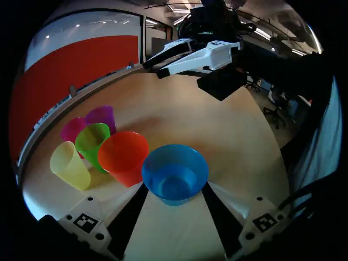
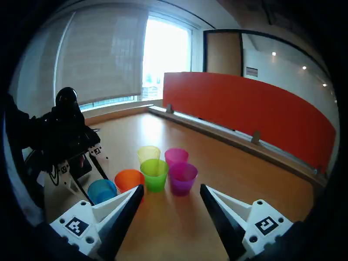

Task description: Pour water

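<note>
Although, in the left gripper view, the left gripper (image 1: 175, 186) sets its fingers wide on either side of the blue cup (image 1: 175, 172), next to the orange cup (image 1: 124, 156) on the table (image 1: 195, 117), I cannot tell whether they press it. In the right gripper view, the right gripper (image 2: 171, 188) gapes wide and empty, short of the green cup (image 2: 154, 174); pouring seems not yet begun.

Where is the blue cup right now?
In the left gripper view, the blue cup stands on the table at the left gripper's fingertips, next to the orange cup.
</note>
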